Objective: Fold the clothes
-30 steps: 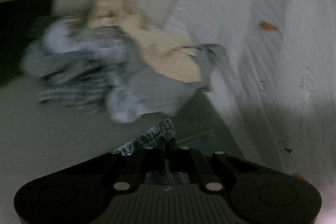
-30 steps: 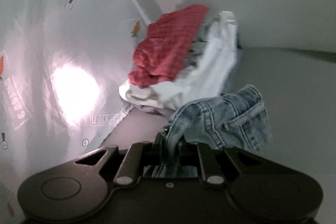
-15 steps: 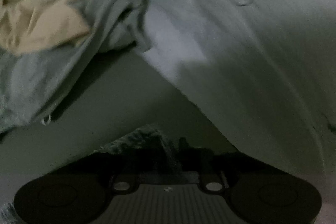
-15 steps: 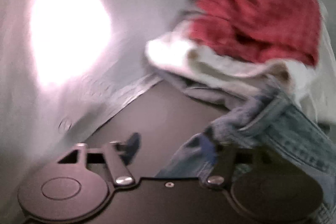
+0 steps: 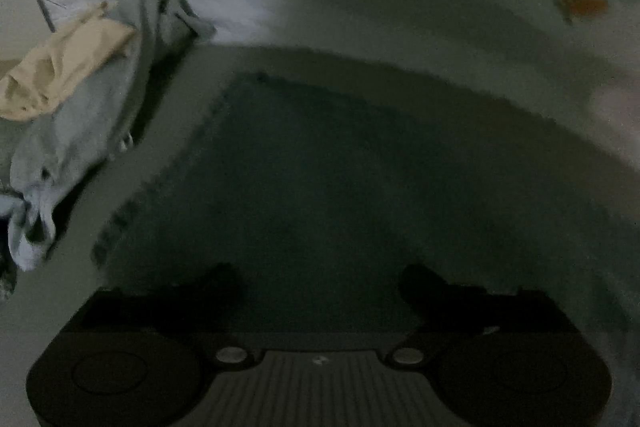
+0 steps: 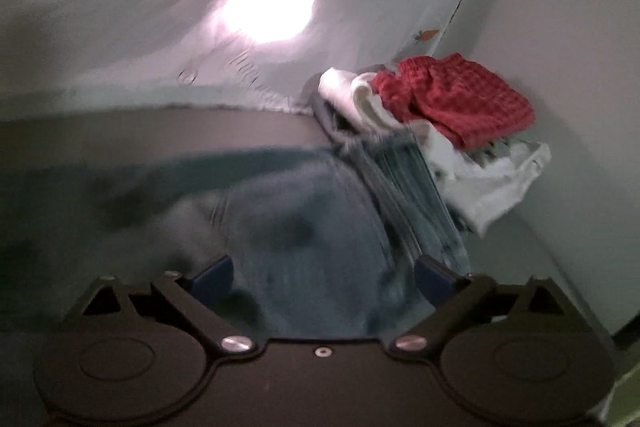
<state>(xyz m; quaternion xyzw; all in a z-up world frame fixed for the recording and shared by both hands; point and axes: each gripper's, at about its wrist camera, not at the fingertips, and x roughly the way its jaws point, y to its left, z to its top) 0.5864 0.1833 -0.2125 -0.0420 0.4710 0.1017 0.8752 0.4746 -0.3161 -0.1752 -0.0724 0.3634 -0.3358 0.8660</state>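
Hand-held gripper on the left [image 5: 320,283] hovering with jaws opening wide, nothing pinched between them, only the dark spread of jeans [image 5: 340,167] lying beneath. Hand-held gripper on the right [image 6: 324,277] likewise opening, blue pads clear of the jeans [image 6: 288,227], which are lying flat on the grey surface [image 6: 160,131] under and ahead of it. Looking like a lay-down just made: letting go at both ends so the denim settles spread out, ready for a first fold. Sitting beyond the jeans in the right view, a heap with a red knit [image 6: 456,103] on white cloth [image 6: 492,183], touching the jeans' far edge. Resting left of the jeans in the left view, a grey garment [image 5: 80,131] under a beige one [image 5: 60,67], probably waiting their turn. Hanging behind the jeans, a pale printed sheet [image 6: 160,7].
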